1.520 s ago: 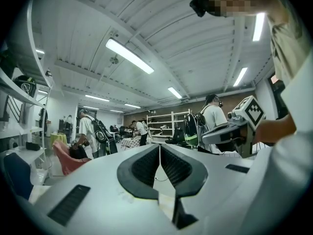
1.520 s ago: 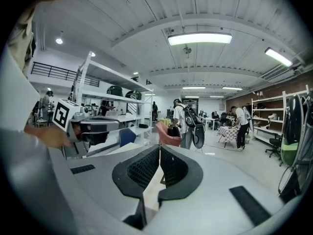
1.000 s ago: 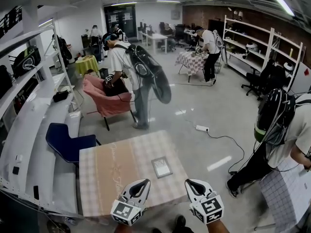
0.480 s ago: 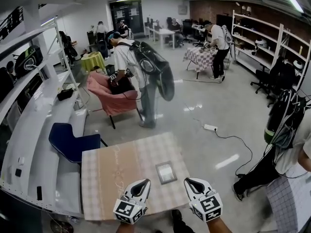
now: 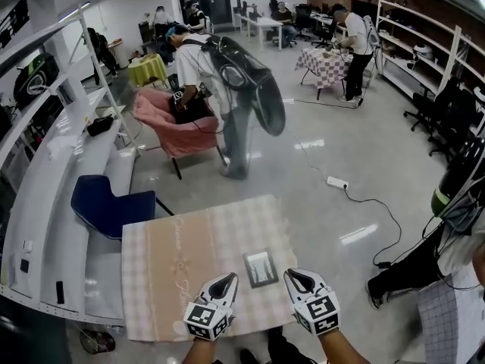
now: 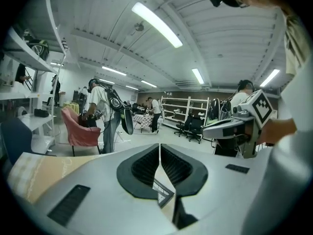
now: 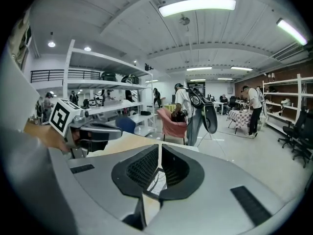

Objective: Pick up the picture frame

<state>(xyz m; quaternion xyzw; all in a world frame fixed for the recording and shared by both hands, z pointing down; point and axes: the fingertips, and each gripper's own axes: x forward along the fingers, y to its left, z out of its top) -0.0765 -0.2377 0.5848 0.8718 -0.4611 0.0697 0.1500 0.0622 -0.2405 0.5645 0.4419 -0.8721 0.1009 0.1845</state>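
Note:
A small picture frame [image 5: 261, 268] with a dark rim lies flat near the front right of a checked tablecloth table [image 5: 174, 256]. My left gripper [image 5: 226, 282] hovers just left of the frame's near edge, jaws shut and empty. To the frame's right, my right gripper [image 5: 292, 277] is also shut with nothing in it. A corner of the frame [image 6: 163, 194] shows under the shut tips in the left gripper view, and a piece of the frame [image 7: 155, 184] shows in the right gripper view.
A blue chair [image 5: 110, 207] stands at the table's far left, beside white shelving [image 5: 45, 203]. A person with a backpack [image 5: 220, 89] bends over a pink chair [image 5: 170, 127] beyond. Another person [image 5: 455, 233] stands at the right. A power strip and cable [image 5: 337, 183] lie on the floor.
Both grippers have moved forward and down toward the table, closing in on either side of the picture frame. The view has tilted down, so the table sits higher in the picture.

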